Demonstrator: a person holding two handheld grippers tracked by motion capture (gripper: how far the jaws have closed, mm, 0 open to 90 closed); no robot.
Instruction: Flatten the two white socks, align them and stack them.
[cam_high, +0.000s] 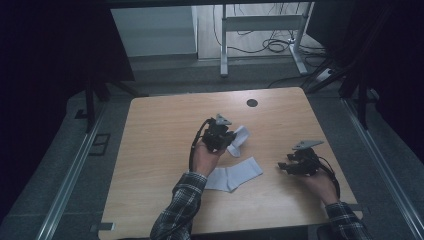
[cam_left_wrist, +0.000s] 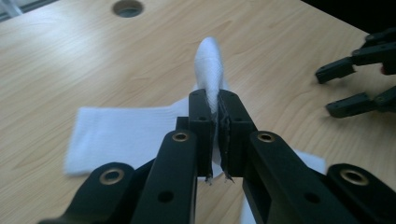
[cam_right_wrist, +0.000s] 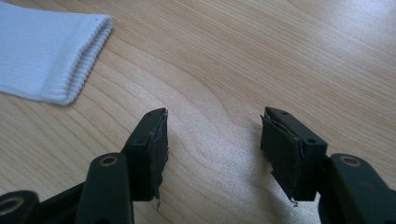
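Two white socks lie on the wooden table (cam_high: 160, 140). My left gripper (cam_high: 230, 140) is shut on one sock (cam_high: 240, 137), pinching a fold of it. In the left gripper view the pinched sock (cam_left_wrist: 208, 65) rises past my closed fingertips (cam_left_wrist: 201, 105). The second sock (cam_high: 235, 175) lies flat just in front of that hand, and it spreads out behind the jaws as the flat sock (cam_left_wrist: 121, 135). My right gripper (cam_high: 284, 168) hovers open over bare wood to the right, a short way from the flat sock's ribbed cuff (cam_right_wrist: 51, 56). Nothing is between its fingers (cam_right_wrist: 152, 144).
A round cable hole (cam_high: 252, 103) sits near the table's far edge. Bare wood stretches across the table's left half and far side. Beyond the table stand a metal desk frame (cam_high: 260, 30) and floor cables. Dark curtains hang at both sides.
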